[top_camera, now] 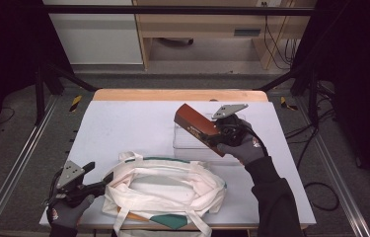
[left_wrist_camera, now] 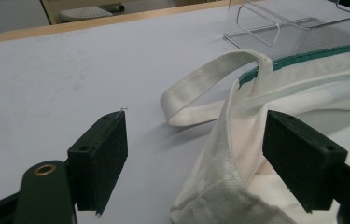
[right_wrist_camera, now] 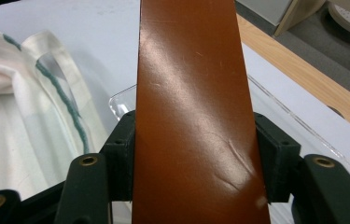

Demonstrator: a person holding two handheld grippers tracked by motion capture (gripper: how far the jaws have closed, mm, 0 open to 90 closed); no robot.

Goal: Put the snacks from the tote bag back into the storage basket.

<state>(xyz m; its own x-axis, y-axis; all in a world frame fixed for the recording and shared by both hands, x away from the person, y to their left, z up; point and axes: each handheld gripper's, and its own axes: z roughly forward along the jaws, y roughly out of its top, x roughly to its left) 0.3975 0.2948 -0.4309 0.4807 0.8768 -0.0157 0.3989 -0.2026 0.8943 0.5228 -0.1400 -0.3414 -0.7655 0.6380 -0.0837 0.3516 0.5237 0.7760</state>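
Brown glossy box [top_camera: 196, 126], long and flat, is clamped between the right gripper [top_camera: 211, 137] fingers [right_wrist_camera: 119, 156], one pad on each long side, raised off the worktop [top_camera: 123, 123] at about 2 o'clock from centre in the high view. It hangs tilted above a clear plastic tray [top_camera: 185, 143] that lies flat on the worktop just past the bag's far rim. White canvas tote bag [top_camera: 165, 187] with green trim lies slumped at 6 o'clock near the front edge, mouth open upward, one strap [left_wrist_camera: 210, 79] looped out at its 10 o'clock corner, another hanging over the front edge. Left gripper [top_camera: 98, 180] is at 8 o'clock, low at the bag's left end, fingers [left_wrist_camera: 100, 154] apart; the bag's rim fabric stands between them, close to the right pad, well clear of the left one, so no clamp on the cloth. The gloved right hand [top_camera: 244, 145] is behind the box.
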